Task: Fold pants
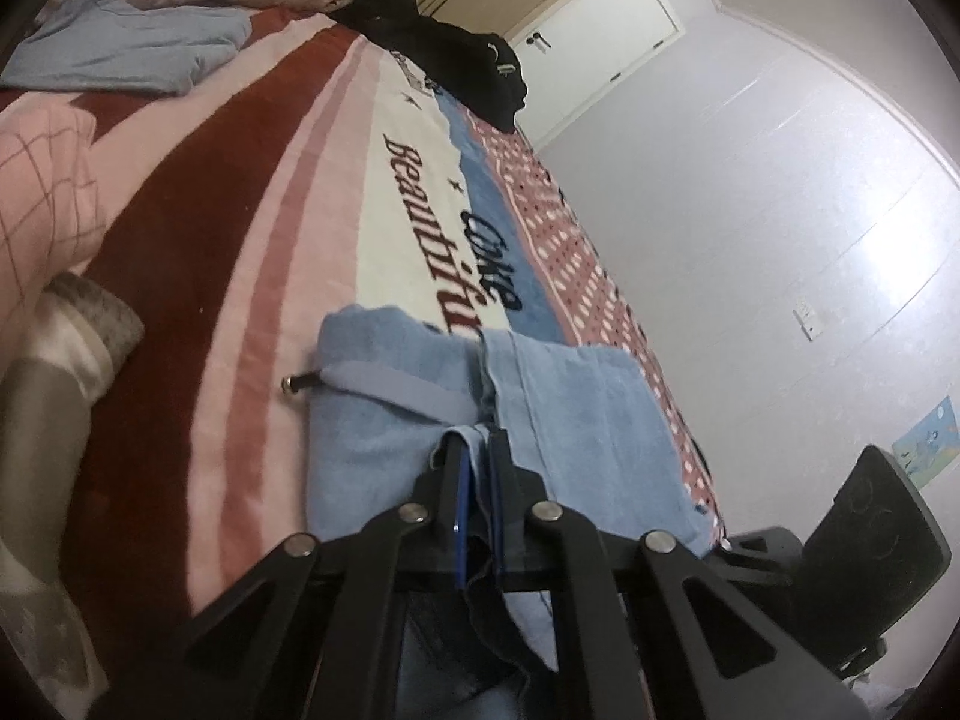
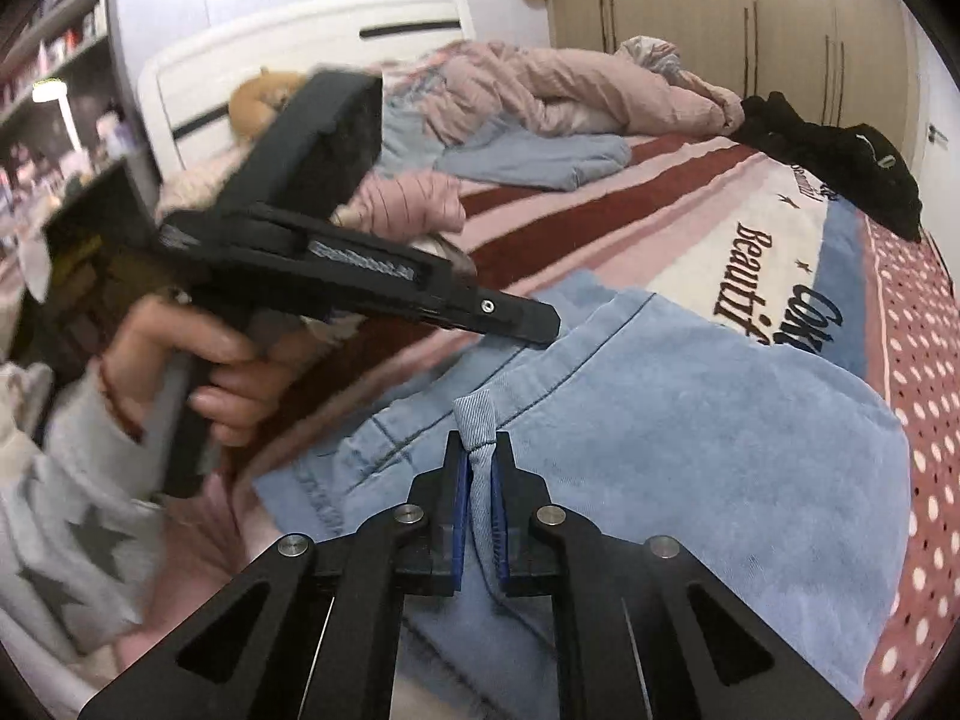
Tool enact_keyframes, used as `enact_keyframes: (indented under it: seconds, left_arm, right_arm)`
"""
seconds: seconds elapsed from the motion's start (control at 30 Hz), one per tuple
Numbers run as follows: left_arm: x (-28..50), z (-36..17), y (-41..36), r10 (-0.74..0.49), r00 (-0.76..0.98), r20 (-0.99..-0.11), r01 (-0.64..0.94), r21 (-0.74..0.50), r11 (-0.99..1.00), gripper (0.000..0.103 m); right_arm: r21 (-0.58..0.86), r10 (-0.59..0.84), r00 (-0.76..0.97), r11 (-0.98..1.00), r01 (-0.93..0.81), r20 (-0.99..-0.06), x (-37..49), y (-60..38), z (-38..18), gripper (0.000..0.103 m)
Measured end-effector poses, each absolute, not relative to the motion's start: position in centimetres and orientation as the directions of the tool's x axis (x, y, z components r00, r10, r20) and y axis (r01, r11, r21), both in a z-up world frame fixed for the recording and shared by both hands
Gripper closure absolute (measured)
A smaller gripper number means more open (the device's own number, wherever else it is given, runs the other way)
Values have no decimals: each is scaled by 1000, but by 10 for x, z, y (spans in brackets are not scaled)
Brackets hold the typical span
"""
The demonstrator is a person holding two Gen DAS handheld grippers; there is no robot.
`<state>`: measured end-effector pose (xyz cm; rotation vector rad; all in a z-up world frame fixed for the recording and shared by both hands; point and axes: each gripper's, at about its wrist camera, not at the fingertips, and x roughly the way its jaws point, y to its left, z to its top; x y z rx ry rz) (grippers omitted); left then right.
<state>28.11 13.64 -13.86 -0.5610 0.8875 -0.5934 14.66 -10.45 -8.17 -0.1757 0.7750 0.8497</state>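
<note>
The near end of the light blue pants (image 1: 384, 420) is cut off by the black linkage in both wrist views, so their full length cannot be made out. They are spread on a striped blanket (image 1: 240, 228) that covers the bed, close to its near edge, and a dark drawstring with a metal tip (image 1: 292, 384) is seen lying beside the waistband on a pink stripe. The left gripper (image 1: 477, 450) is closed narrowly on a fold of the blue fabric, which is pinched between its blue pads and hangs on below them. The right gripper (image 2: 478, 450) is likewise clamped on a belt loop (image 2: 477, 420) of the pants, with only the cloth between its fingers. In the right wrist view the left gripper (image 2: 540, 324) is partly blurred, is held in the person's left hand (image 2: 198, 372), and its tip lies just over the pants (image 2: 720, 420); its jaws are not shown from that side. Script lettering is printed on the blanket's white and blue bands: "Beautif" is readable before it is covered by the pants, and a second word, perhaps "Coke", cannot be read with certainty. A black garment (image 1: 456, 54) lies at the far edge, with its small white mark too small to read. Folded blue clothing (image 2: 540, 162) and a crumpled pink quilt (image 2: 570, 90) are seen further back.
</note>
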Motion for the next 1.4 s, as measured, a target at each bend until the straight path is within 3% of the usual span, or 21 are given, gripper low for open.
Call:
enact_keyframes:
  seconds: [0.37, 0.57, 0.6, 0.63, 0.7, 0.83, 0.9, 1.07, 1.17, 1.2, 1.33, 1.4]
  left_arm:
    - [294, -130, 134, -623, 544, -561, 232, -613, 755, 100]
    - [280, -122, 140, -597, 554, -580, 233, -580, 780, 98]
    - [277, -120, 140, -593, 557, -582, 236, -574, 784, 92]
    - [272, -118, 141, -578, 569, -585, 230, -562, 795, 70]
    - [261, -111, 146, -545, 620, -564, 215, -546, 810, 37]
    - [249, -97, 150, -553, 645, -527, 230, -557, 798, 36]
    - [243, -93, 146, -567, 635, -524, 249, -556, 793, 33]
    - [232, -100, 128, -573, 589, -570, 274, -526, 805, 24]
    - [229, -113, 120, -559, 565, -607, 267, -506, 820, 20]
    - [230, -119, 117, -543, 555, -630, 258, -491, 832, 20]
    - [235, -141, 114, -526, 514, -677, 217, -491, 844, 20]
    - [236, -146, 114, -517, 509, -689, 211, -483, 850, 20]
  right_arm:
    - [335, 727, 263, 565, -754, -634, 140, -103, -81, 101]
    - [365, 698, 213, 580, -728, -683, 150, -93, -111, 99]
    - [357, 691, 207, 577, -734, -692, 148, -92, -115, 99]
    - [348, 686, 207, 577, -739, -697, 145, -92, -117, 98]
    - [348, 687, 209, 576, -739, -696, 143, -94, -118, 97]
    - [347, 693, 200, 563, -750, -693, 138, -97, -119, 93]
    - [348, 696, 196, 558, -754, -691, 135, -97, -118, 83]
    - [363, 725, 199, 539, -760, -659, 124, -107, -101, 80]
    - [361, 732, 271, 579, -731, -625, 125, -136, -81, 63]
    - [346, 718, 327, 617, -707, -615, 127, -152, -73, 57]
    - [275, 582, 505, 784, -556, -638, 145, -209, -61, 54]
    - [261, 511, 549, 843, -470, -662, 157, -235, -65, 47]
